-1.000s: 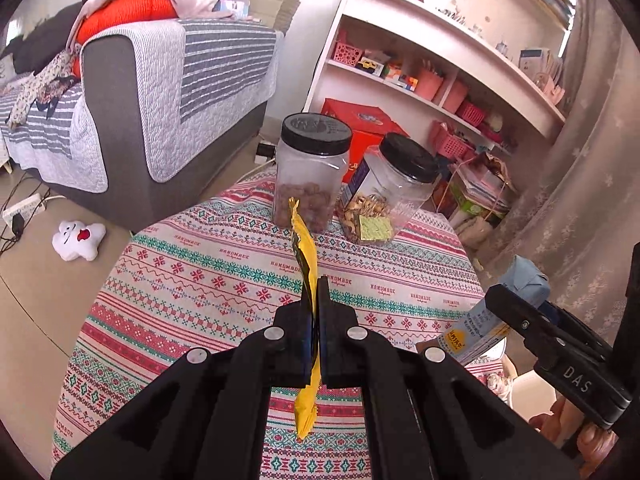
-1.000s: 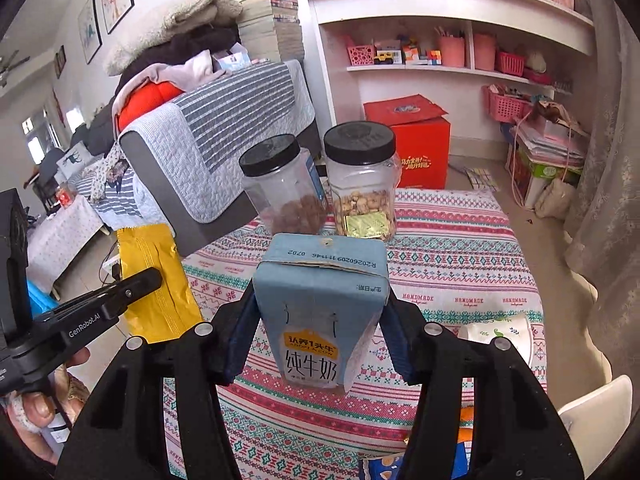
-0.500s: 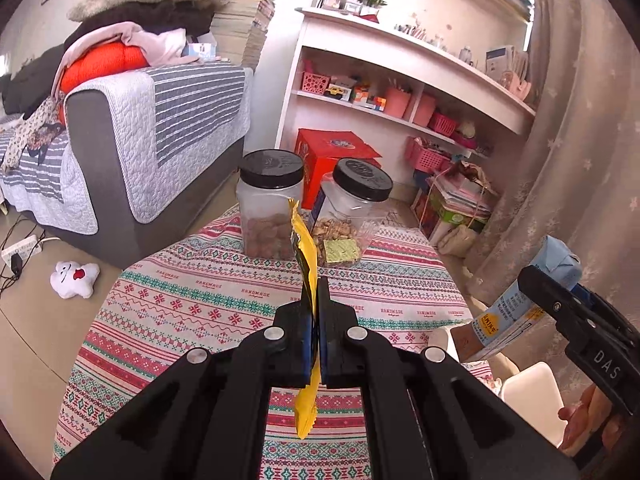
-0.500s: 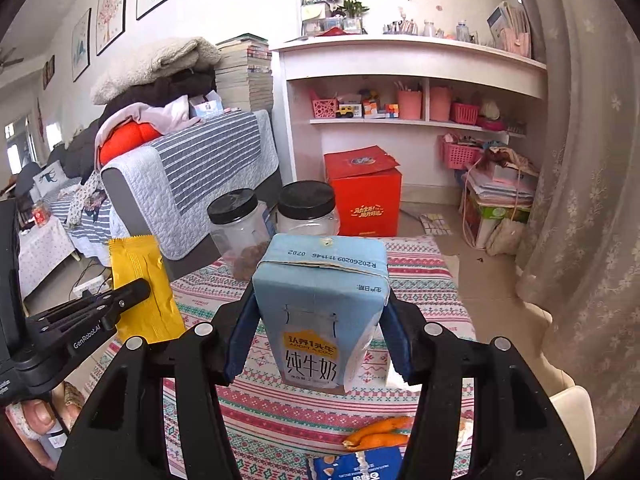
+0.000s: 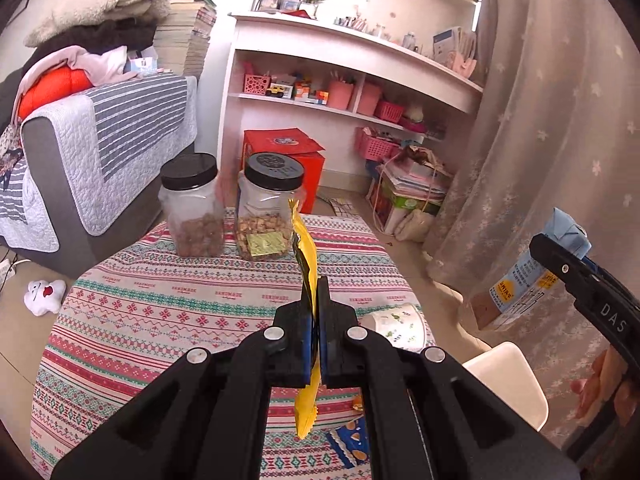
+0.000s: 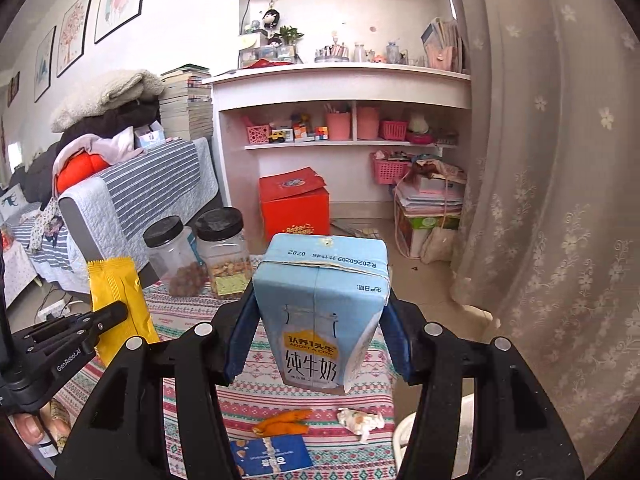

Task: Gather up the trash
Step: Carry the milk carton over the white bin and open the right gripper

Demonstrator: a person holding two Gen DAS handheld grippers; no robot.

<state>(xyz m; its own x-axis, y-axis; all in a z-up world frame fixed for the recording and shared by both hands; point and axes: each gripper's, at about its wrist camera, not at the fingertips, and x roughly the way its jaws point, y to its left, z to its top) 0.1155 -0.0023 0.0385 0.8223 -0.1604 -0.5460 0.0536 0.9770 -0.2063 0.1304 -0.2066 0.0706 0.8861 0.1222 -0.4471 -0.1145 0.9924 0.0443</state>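
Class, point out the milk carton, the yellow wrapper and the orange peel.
milk carton [image 6: 320, 312], right wrist view, front face.
yellow wrapper [image 6: 120, 300], right wrist view, flat side.
orange peel [image 6: 284, 421], right wrist view, middle.

Yellow wrapper [image 5: 306, 256], pale-blue milk carton [image 6: 320, 312], red-green patterned tablecloth [image 5: 160, 312].

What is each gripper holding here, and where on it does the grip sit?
Left gripper: yellow snack wrapper, pinched flat around mid-length. Right gripper: blue milk carton, clamped across its two side faces.
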